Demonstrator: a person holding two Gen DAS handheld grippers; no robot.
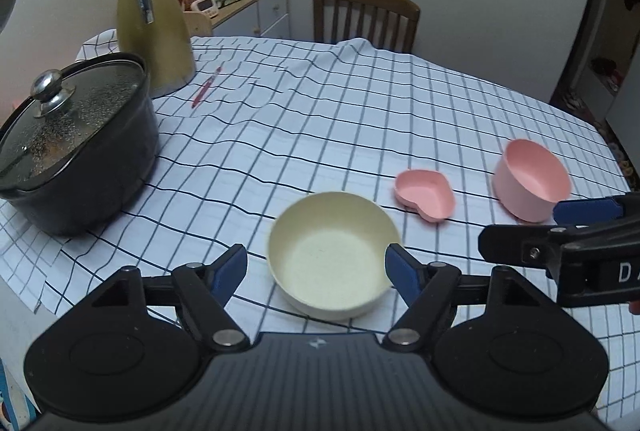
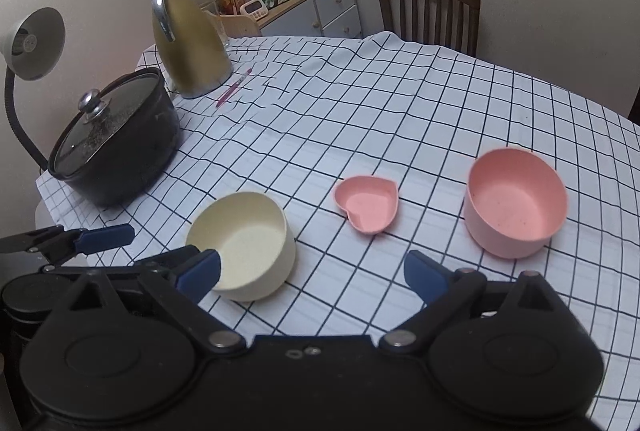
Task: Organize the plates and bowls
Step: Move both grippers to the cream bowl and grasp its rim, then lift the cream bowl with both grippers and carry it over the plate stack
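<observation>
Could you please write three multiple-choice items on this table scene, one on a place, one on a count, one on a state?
1. What lies between the cream bowl and the pink bowl?
A. a black pot
B. a heart-shaped pink dish
C. a red pen

2. How many pink vessels are on the checked tablecloth?
A. one
B. two
C. three

3. What is inside the cream bowl?
A. nothing
B. a spoon
C. the pink dish

Answers: 1 B, the heart-shaped pink dish sits between them; 2 B, only the dish and the bowl are pink; 3 A, its bare bottom shows.
</observation>
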